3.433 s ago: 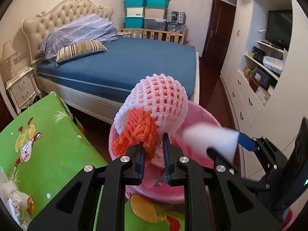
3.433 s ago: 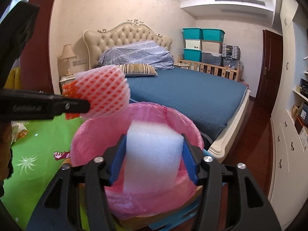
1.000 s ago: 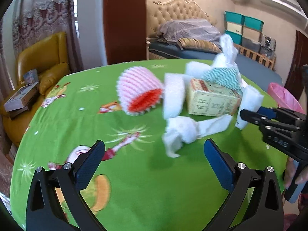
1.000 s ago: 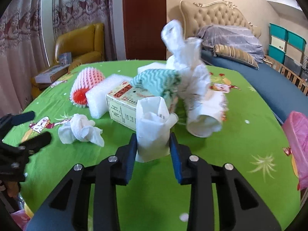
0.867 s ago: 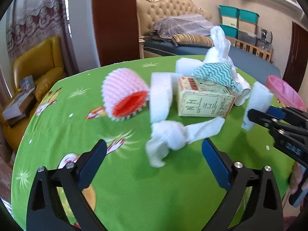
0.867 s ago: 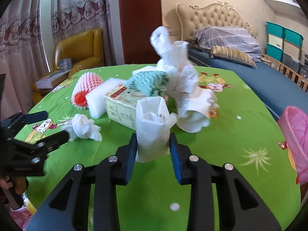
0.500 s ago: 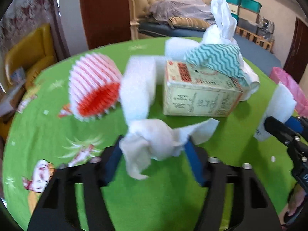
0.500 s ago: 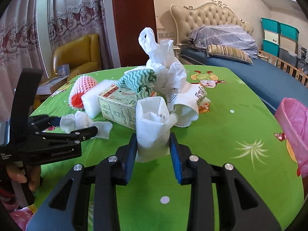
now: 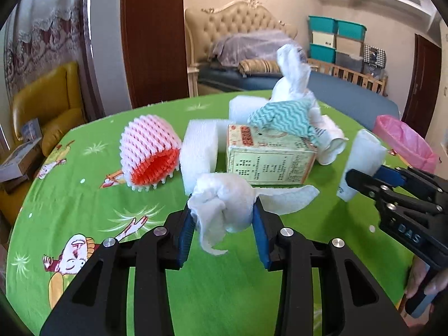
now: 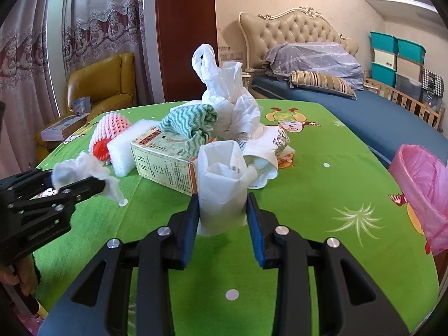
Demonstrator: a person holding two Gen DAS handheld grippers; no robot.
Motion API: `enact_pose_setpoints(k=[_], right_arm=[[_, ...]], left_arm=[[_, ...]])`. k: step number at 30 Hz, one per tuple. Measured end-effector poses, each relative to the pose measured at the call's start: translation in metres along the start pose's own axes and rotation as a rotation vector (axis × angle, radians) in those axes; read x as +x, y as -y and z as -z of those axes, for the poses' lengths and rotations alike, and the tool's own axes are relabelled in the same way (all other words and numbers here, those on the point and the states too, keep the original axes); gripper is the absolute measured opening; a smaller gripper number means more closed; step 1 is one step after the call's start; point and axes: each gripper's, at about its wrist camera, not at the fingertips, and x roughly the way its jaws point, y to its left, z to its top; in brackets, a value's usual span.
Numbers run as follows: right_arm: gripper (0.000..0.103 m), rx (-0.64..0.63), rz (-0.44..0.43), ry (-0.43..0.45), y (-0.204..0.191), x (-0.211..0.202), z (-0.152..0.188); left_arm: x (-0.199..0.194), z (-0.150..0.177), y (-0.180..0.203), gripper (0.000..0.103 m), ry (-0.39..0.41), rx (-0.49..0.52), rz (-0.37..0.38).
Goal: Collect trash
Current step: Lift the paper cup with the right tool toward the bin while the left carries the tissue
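Observation:
On the green cartoon tablecloth [image 9: 84,196] lies a heap of trash. It holds a pink and orange foam fruit net [image 9: 149,151], a white foam block [image 9: 198,151], a printed carton [image 9: 268,156], a teal zigzag cloth [image 9: 282,117] and a white plastic bag [image 9: 292,75]. My left gripper [image 9: 222,212] has a crumpled white tissue [image 9: 224,204] between its blue pads; its jaws are closing and the pads touch the tissue. My right gripper [image 10: 222,204] is shut on a folded white paper bag [image 10: 221,173] in front of the carton [image 10: 165,165]. A pink-lined bin [image 10: 422,176] stands past the table's right edge.
A yellow armchair [image 10: 103,84] with boxes on it stands beyond the table's far left. A blue bed [image 10: 364,112] with a tufted headboard lies behind, with stacked teal crates [image 9: 336,39] at the back. A person's hand [image 9: 425,282] holds the right gripper's handle.
My left gripper went forward to the crumpled tissue and its wide jaws closed around it. The right gripper kept its hold on the white paper bag and barely shifted.

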Motion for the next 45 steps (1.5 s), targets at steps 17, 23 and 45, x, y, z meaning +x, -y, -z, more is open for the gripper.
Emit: enact_pose_setpoints(k=[17,23,45], right_arm=[[0.033,0.034,0.072,0.050,0.027,-0.031,0.001],[0.033,0.025,0.099,0.078,0.036,-0.044,0.004],[0.033,0.081,0.170,0.151,0.093,-0.083,0.013]], left_arm=[[-0.028,0.007,0.016,0.035,0.094,0.036,-0.004],[-0.036,0.005,0.027,0.035,0.118,0.069,0.004],[-0.032,-0.008,0.063,0.035,0.096,0.107,0.119]])
